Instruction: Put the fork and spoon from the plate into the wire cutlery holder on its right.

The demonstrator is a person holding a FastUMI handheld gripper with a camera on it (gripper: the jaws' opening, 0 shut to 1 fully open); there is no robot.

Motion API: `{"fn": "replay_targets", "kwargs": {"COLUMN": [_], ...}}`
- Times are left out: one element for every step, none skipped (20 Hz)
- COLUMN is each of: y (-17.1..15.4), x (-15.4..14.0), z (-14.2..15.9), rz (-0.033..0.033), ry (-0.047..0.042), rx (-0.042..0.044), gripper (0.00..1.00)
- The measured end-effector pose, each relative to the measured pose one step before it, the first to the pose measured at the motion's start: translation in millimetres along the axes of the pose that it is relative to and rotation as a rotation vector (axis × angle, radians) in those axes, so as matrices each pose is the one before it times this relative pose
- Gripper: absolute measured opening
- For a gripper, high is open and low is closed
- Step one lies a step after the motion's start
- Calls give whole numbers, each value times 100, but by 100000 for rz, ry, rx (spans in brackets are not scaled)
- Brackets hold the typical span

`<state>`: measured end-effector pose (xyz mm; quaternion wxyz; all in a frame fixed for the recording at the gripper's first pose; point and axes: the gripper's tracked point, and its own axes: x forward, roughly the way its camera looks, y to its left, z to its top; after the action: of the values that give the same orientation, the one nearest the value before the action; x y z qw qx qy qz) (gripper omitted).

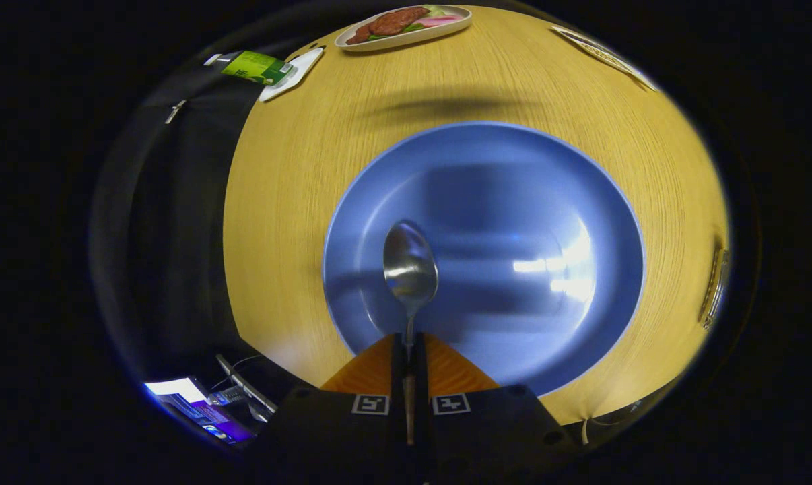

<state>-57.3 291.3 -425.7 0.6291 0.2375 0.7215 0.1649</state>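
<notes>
A metal spoon (410, 268) is held above the blue plate (567, 202), bowl pointing away from me. Its thin handle runs back between my two fingers (372, 372), and my gripper (409, 345) is shut on that handle. The plate lies on the wooden table (291, 202) directly beneath and ahead of the fingers, with nothing else lying in it. At the table's right edge, beyond the plate, a bit of a metal wire object (716, 286) shows; I cannot tell whether it is the cutlery holder.
Beyond the plate, at the table's far side, stands a tray of food (406, 25). A green carton (256, 66) on a white dish sits at the far left corner. A flat patterned dish (604, 54) lies far right. The table's left edge drops to dark floor.
</notes>
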Motion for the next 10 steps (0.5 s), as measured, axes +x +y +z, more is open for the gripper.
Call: {"fn": "replay_targets", "kwargs": {"y": [-150,-114,-236,-473,-556,-837,-731,-156,74,-31], "x": [-1022,-1272,-1286,-1195,-900,-620,-660,-726,-995,-1367], "z": [-18,49,46,244,-2,84,126,124,-7,90], "rz": [2684,2962,2189,1087,718,-464,-43,2041,2381,1841], "ry": [-803,-1009,-1504,-1552,-728,-367,-607,-542,-1047,-1278], "rx": [-148,16,273,362,-460,-504,1062,1487,1092,-166], "gripper": [8,8,8,9,7,7,7,7,7,6]}}
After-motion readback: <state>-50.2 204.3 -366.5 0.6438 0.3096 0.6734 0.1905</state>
